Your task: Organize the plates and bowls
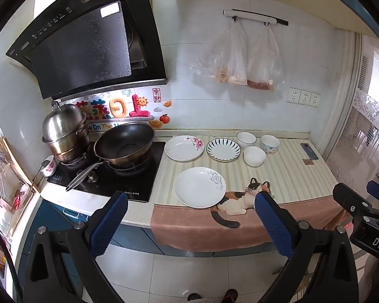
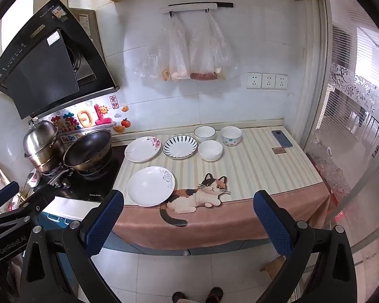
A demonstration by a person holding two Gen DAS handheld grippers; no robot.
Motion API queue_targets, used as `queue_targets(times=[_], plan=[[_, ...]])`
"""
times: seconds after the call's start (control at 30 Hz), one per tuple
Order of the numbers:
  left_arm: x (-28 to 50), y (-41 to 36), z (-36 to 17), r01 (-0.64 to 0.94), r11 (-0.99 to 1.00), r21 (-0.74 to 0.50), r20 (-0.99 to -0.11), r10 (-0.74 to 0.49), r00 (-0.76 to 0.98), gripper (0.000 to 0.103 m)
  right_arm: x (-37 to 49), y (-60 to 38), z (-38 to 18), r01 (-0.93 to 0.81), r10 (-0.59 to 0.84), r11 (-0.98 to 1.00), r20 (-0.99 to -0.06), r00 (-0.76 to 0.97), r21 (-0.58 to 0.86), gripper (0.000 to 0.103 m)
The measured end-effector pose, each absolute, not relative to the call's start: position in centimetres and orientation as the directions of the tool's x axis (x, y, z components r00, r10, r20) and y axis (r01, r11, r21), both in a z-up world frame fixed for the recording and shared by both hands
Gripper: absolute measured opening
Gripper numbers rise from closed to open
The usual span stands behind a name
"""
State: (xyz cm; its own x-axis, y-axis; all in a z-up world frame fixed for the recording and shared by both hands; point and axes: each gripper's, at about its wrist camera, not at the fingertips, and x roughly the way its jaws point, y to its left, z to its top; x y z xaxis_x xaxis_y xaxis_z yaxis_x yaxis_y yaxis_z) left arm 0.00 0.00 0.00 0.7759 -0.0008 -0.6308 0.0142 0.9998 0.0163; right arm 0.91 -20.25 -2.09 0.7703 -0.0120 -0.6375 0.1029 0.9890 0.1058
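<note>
3 plates [image 2: 150, 185], 3 bowls [image 2: 210, 150]; left gripper [image 1: 189, 207], right gripper [image 2: 188, 205] agape, empty.

Three plates [image 2: 150, 186] [image 2: 142, 149] [image 2: 180, 146], three bowls [image 2: 204, 133] [image 2: 210, 150] [image 2: 231, 136], upright, unstacked, on striped mat [image 2: 265, 166]

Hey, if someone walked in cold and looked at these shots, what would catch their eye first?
Probably the calico cat mat draped over the counter's front edge, with three plates and three bowls spread on it, the nearest white plate beside the cat. Next, the black wok on the stove at left, and both open claws, left claw and right claw, held short of the counter.
</note>
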Motion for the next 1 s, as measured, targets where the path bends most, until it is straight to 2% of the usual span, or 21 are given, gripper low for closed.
queue_targets(times=[1.0], plan=[[0.18,-0.33,0.06,0.014,1.000,0.021,-0.625,0.002,0.780,0.103,1.24,-21.04,-2.42,0.108,-0.018,0.989,-0.638,0.770,0.103,0.103]])
